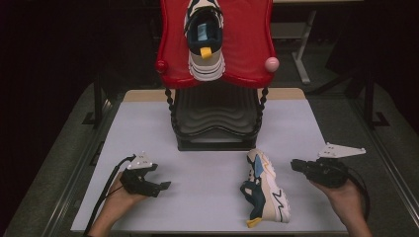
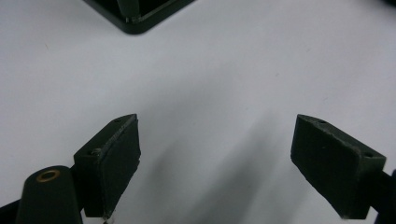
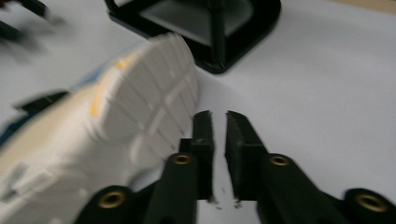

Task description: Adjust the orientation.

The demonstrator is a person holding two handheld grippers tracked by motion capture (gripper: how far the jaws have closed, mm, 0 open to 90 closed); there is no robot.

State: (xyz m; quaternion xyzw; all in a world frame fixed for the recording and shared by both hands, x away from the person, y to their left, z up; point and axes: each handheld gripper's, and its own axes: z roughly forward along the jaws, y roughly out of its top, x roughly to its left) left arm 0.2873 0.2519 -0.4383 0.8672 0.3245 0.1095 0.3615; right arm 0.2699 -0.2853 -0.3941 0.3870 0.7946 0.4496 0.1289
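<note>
No legible text, brand name, number or sign appears on any surface. The shoe [image 1: 267,190] lying near the front edge of the desk [image 1: 207,197] carries only coloured panels and line patterns, and the shoe on the red rack [image 1: 205,42] shows a blue insole patch too blurred to read.

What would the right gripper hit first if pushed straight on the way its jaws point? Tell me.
Probably the black base of the rack. The right gripper, shut on nothing, has the sneaker's sole just to its left, so it may brush that first; depth is unclear.
</note>
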